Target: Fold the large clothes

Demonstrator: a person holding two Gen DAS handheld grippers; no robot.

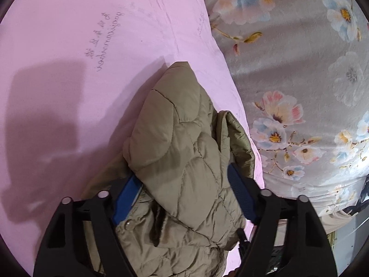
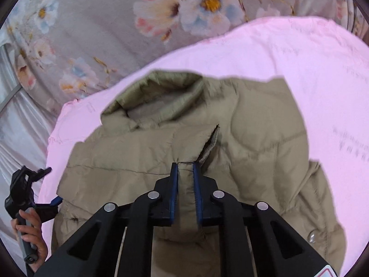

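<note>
The jacket (image 2: 184, 152) lies bunched on the pink sheet (image 2: 299, 69), just beside the sheet's edge toward the floral cover (image 2: 92, 23). The right gripper (image 2: 185, 168) pinches a raised fold of the jacket near its collar. The left gripper (image 1: 184, 184) straddles a thick quilted bundle, its jaws half spread; whether its pads (image 1: 239, 191) press the cloth I cannot tell. This looks like the gathering step before a fold; next, both must lift together and lay the bundle flat.
</note>
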